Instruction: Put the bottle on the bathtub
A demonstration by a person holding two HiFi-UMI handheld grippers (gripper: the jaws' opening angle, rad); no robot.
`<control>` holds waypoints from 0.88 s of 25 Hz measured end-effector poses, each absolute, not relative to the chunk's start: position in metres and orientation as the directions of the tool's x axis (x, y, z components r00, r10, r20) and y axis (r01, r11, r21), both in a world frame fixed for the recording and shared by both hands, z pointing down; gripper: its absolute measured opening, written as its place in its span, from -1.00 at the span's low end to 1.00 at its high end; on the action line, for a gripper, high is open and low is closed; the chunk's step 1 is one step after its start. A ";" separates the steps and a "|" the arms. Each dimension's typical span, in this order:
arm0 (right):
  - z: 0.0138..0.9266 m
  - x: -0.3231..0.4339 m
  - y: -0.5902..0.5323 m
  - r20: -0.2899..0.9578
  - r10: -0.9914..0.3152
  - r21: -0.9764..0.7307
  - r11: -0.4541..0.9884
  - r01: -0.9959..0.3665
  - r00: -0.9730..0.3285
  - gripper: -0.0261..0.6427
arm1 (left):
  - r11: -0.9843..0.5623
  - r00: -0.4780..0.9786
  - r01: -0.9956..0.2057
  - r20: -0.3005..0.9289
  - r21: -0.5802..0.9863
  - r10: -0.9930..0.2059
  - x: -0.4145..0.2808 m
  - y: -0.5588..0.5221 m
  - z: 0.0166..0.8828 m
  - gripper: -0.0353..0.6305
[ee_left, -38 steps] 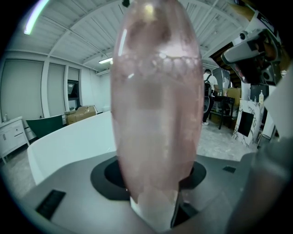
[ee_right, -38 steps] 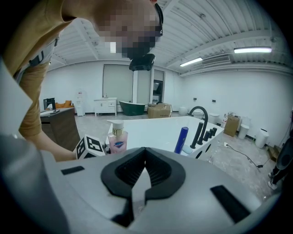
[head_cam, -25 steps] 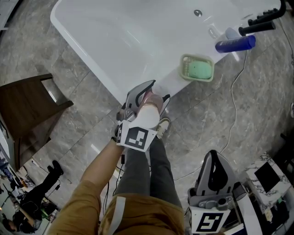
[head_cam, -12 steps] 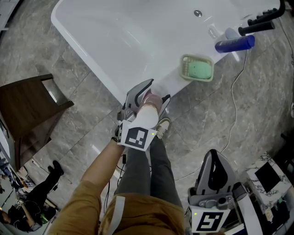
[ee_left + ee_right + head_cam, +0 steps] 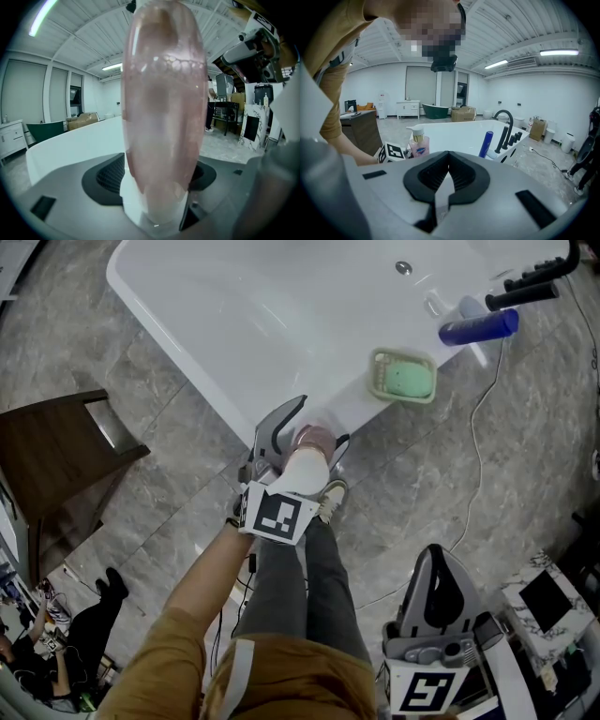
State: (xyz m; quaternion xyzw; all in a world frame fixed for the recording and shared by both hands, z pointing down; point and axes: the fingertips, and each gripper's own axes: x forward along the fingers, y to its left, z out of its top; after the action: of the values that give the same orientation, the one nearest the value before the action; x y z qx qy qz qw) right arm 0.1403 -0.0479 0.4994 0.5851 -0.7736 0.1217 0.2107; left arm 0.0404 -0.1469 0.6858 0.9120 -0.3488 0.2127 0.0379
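- Grey tile floor surrounds the white bathtub (image 5: 178,329).
- The left gripper (image 5: 322,423) has just been opening its jaws. The pink bottle (image 5: 164,117) stands loose between them, apparently on the tub rim (upright, it seems).
- Best now to draw the gripper straight back, without brushing the bottle.
- The right gripper (image 5: 443,187), clenched and empty, waits well apart.

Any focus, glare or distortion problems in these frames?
Left gripper view: the pink bottle fills the frame, too close and soft, with dark corners. Right gripper view: strong fisheye bend, background fairly sharp. Head view: sharp, the white bathtub bright, with no harsh glare.
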 end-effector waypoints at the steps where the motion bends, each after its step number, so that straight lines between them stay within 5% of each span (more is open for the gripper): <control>1: 0.499 0.140 -0.046 0.468 -0.854 0.057 0.286 -0.957 -0.227 -0.91 | -0.752 0.665 -0.654 0.413 -0.080 -0.622 0.040 -0.147 0.685 0.12; 22: 0.463 0.128 -0.018 0.413 -0.881 0.081 0.289 -0.954 -0.232 -0.91 | -0.703 0.630 -0.707 0.380 -0.083 -0.678 0.026 -0.130 0.637 0.17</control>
State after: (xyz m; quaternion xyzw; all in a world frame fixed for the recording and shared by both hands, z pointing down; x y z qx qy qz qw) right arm 0.1284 -0.0177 0.4632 0.5886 -0.7792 0.0944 0.1934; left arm 0.0255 -0.1297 0.6373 0.9019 -0.3837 0.1948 0.0369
